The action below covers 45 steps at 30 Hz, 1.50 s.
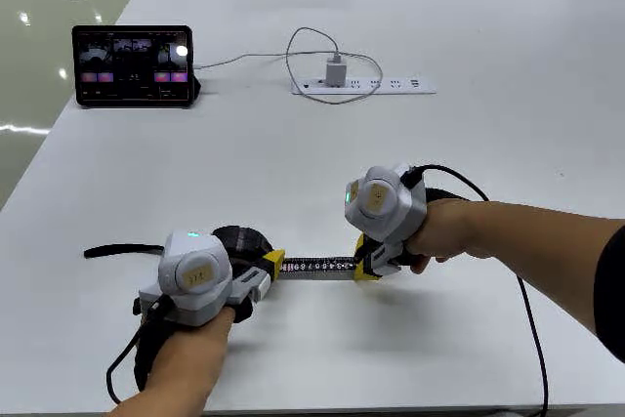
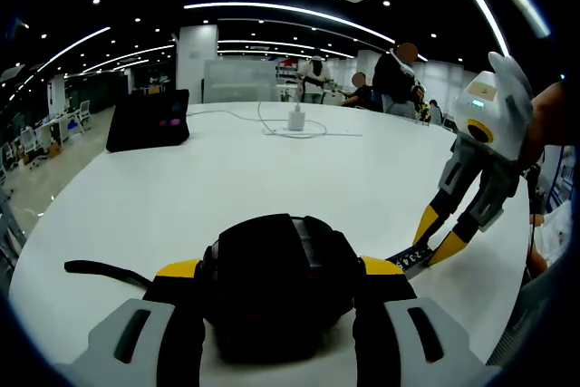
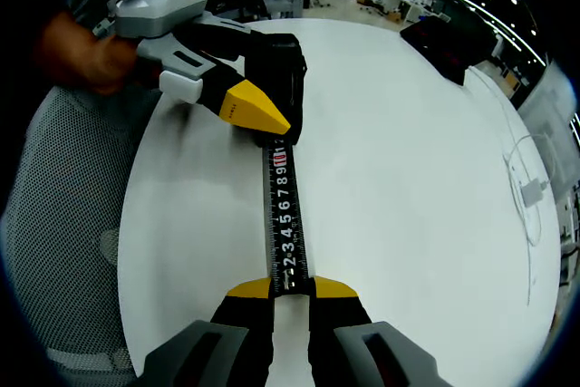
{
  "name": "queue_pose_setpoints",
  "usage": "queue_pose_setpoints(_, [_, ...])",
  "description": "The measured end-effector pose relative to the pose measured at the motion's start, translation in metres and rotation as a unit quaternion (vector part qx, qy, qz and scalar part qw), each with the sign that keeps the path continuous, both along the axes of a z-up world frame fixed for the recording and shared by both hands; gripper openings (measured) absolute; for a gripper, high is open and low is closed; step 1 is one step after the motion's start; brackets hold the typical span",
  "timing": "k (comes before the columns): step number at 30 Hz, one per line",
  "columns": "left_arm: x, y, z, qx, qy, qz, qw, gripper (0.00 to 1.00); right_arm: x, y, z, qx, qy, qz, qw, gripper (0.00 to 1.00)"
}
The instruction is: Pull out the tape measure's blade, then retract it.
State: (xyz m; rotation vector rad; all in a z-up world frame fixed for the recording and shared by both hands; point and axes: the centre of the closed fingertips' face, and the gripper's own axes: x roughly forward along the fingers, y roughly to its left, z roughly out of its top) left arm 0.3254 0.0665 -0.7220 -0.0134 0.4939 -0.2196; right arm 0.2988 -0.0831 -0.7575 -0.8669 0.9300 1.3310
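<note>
From the black tape measure runs a numbered blade.

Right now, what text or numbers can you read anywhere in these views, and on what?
"2 3 4 5 6 7 8 9": on the tape measure's blade, in the right gripper view, counting up from the right gripper toward the case.
Red figure after the 9: too blurred to read.
Screen of the tablet: too small to read.
Nothing else is legible.
</note>
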Motion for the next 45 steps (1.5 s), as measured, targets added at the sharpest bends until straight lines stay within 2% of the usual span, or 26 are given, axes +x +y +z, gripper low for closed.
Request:
queue_pose_setpoints(15, [0.000,0.000,0.000,-0.001,0.001,0.000,1.0000,0.62,0.000,0.006,0.000,0.006,0.000,-0.001,1.0000,0.10])
queue_pose_setpoints(45, [-0.002,0.001,0.001,-0.019,0.004,-0.002,0.9998,0.62,0.000,0.026,0.000,0.028,0.002,-0.007,0.9996,0.11])
